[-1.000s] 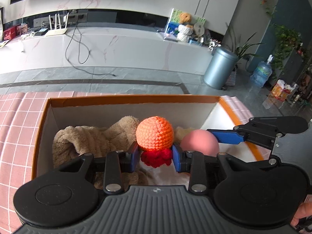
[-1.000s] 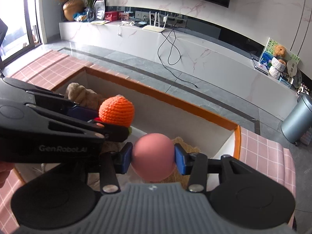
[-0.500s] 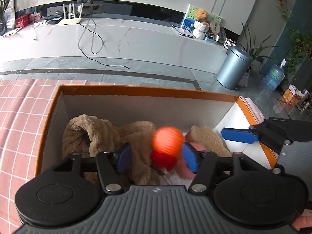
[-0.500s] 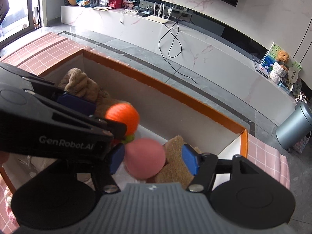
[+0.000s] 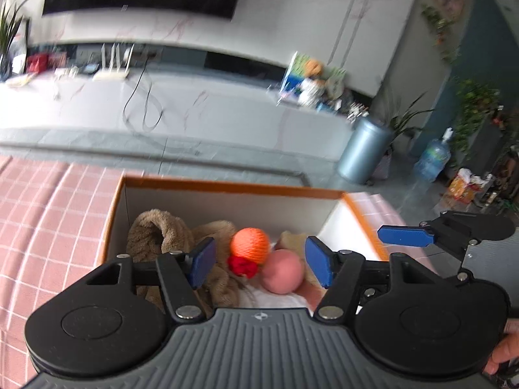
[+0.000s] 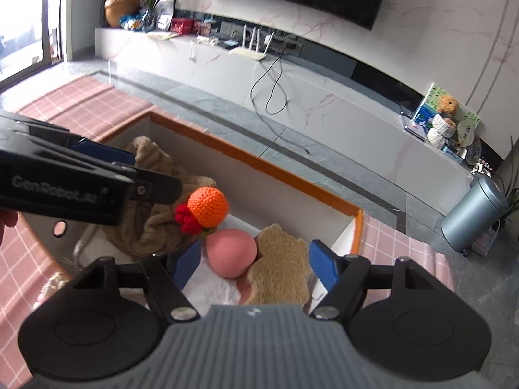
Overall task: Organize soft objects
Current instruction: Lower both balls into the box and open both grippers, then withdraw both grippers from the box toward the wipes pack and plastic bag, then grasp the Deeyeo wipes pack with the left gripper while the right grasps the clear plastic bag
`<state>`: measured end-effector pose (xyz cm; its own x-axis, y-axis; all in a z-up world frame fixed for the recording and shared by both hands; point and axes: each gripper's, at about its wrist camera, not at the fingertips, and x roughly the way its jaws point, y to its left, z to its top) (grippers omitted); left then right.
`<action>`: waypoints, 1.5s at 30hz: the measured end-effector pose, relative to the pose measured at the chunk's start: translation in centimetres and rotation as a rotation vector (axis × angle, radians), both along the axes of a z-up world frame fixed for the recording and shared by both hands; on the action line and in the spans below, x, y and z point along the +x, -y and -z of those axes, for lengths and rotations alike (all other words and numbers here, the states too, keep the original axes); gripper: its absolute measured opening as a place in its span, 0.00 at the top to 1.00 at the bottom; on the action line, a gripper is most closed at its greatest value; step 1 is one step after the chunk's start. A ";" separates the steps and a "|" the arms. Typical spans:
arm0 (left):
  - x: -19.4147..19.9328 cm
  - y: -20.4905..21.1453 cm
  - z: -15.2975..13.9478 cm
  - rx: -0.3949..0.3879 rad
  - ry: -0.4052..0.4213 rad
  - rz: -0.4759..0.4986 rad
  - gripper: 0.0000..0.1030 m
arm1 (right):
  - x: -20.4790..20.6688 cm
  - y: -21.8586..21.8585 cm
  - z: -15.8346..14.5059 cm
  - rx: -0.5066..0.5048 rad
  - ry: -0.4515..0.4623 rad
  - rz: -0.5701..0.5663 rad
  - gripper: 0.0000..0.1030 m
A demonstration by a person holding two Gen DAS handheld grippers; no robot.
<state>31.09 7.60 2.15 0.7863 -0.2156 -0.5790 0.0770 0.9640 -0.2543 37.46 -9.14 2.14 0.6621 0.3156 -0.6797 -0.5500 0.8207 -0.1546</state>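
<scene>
An orange crochet ball with a red tuft (image 5: 249, 246) (image 6: 207, 206) and a pink soft ball (image 5: 283, 275) (image 6: 232, 253) lie inside a white box with an orange rim (image 5: 233, 187) (image 6: 275, 171). A brown plush cloth (image 5: 155, 236) (image 6: 146, 227) and a tan flat sponge (image 6: 279, 269) lie beside them. My left gripper (image 5: 259, 265) is open and empty above the balls. My right gripper (image 6: 254, 267) is open and empty above the pink ball.
The box stands on a pink checked cloth (image 5: 48, 220) (image 6: 90, 107). Beyond it are grey floor tiles, a white marble TV bench (image 6: 292, 77) and a grey bin (image 5: 363, 149) (image 6: 473, 214). The right gripper's blue finger (image 5: 405, 236) shows at the left wrist view's right.
Both grippers opened and let go: the orange crochet ball and the pink ball dropped into the box. Both grippers have pulled back and up from the box.
</scene>
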 end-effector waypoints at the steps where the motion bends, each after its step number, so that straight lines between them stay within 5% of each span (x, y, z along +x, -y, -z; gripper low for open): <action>1: -1.1 0.3 -0.5 0.012 0.027 0.005 0.28 | -1.0 0.6 -0.5 0.028 0.010 0.010 0.29; 9: -9.9 1.3 -2.2 0.024 0.152 0.048 0.28 | -10.8 5.1 -2.3 0.199 0.060 0.091 0.29; 16: -15.7 0.9 -0.4 0.019 0.116 0.049 0.29 | -17.6 7.9 0.4 0.250 0.034 0.204 0.29; 24: -19.7 1.3 5.6 -0.030 -0.006 0.016 0.29 | -22.2 8.4 6.6 0.233 -0.057 0.314 0.19; 30: -20.6 2.4 8.6 0.011 -0.046 0.013 0.30 | -23.1 7.8 10.4 0.176 -0.108 0.339 0.13; 45: -19.6 3.2 11.7 0.012 -0.097 0.000 0.30 | -19.7 6.6 13.7 0.125 -0.195 0.368 0.14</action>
<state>11.48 4.43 -9.56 0.7263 -0.2079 -0.6552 0.0523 0.9671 -0.2489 17.74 -15.71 -11.54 0.6091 0.1705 -0.7746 -0.2267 0.9733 0.0360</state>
